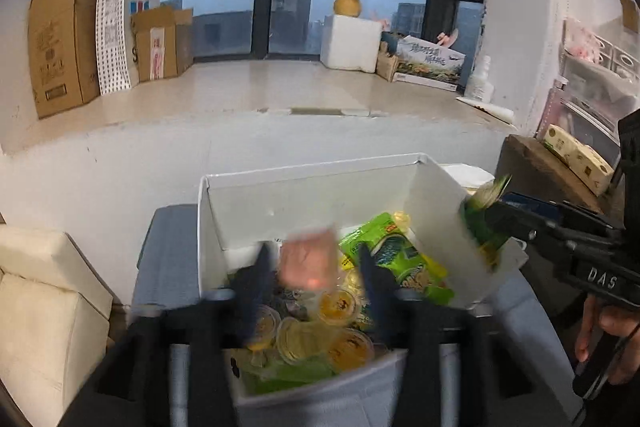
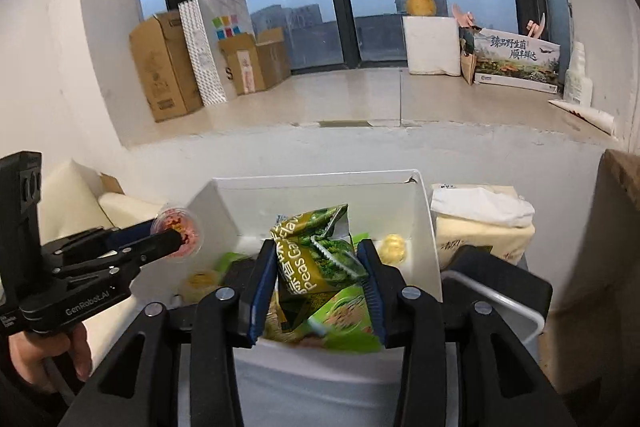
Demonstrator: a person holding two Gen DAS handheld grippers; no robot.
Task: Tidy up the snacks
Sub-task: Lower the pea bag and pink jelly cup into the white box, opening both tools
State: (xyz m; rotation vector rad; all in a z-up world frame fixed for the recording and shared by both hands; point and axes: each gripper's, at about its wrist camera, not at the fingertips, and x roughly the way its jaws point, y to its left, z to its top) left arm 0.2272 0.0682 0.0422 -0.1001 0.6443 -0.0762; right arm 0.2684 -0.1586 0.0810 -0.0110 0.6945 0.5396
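Left gripper (image 2: pixel 176 239) fingers clamped on a pink cup (image 2: pixel 179 229) above the white box's (image 2: pixel 320 183) left side, right gripper (image 2: pixel 316 279) fingers gripping a pea bag (image 2: pixel 316 259) over the box — yellow cups (image 1: pixel 340 305) and green packets (image 1: pixel 404 259) inside

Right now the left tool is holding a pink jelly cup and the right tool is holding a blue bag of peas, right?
Not quite: the bag of peas in the right tool is green, as the right wrist view shows. The left tool does hold the pink jelly cup.
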